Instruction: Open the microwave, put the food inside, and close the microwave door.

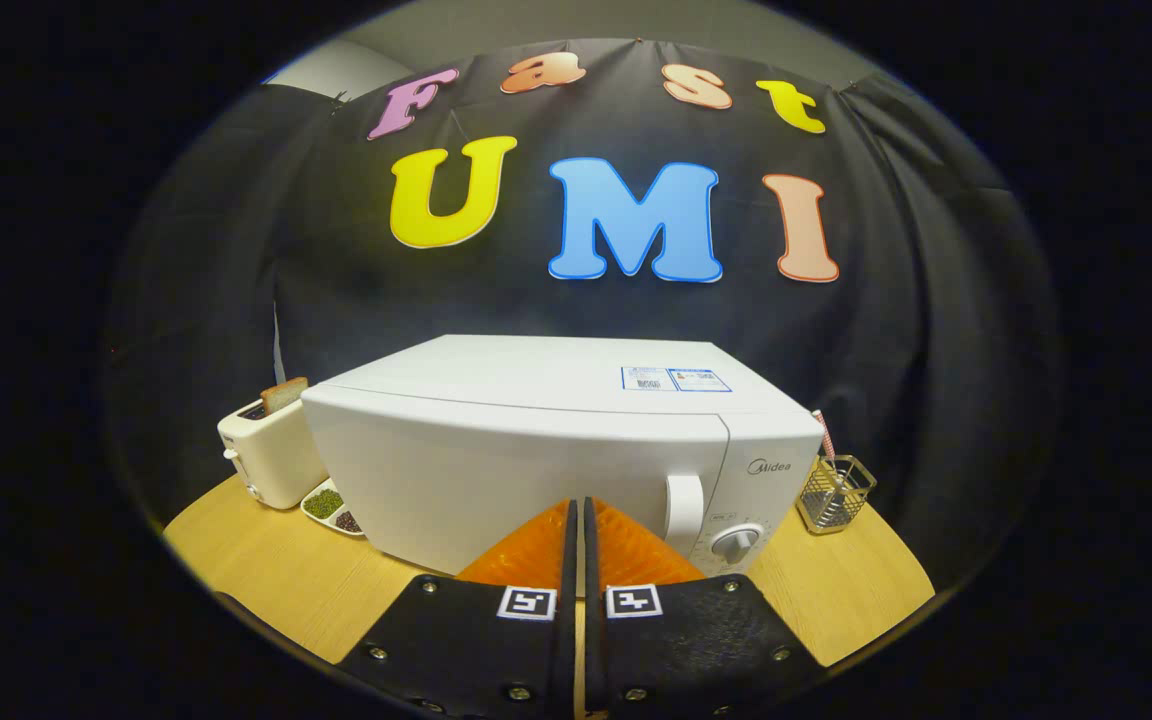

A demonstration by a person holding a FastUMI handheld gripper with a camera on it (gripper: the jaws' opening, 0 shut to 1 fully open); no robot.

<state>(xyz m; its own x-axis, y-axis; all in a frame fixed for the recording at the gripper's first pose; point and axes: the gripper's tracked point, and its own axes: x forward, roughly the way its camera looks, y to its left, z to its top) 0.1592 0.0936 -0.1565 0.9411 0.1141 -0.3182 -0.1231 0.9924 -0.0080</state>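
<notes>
The claw (577, 515) was squeezed tight, its two fingers (536, 545) pressed side by side with nothing between them. Just ahead of them sat the white microwave (536, 440) on the wooden table (266, 570), its door closed. The door handle (684, 512) and a round knob (736, 545) were a little to the right of the fingers. Left of the microwave stood a toaster (261, 455) with a slice of bread (283, 395) sticking up. Beside it lay a small dish (331, 508), maybe holding beans. On the right stood a wire cup (834, 493)
</notes>
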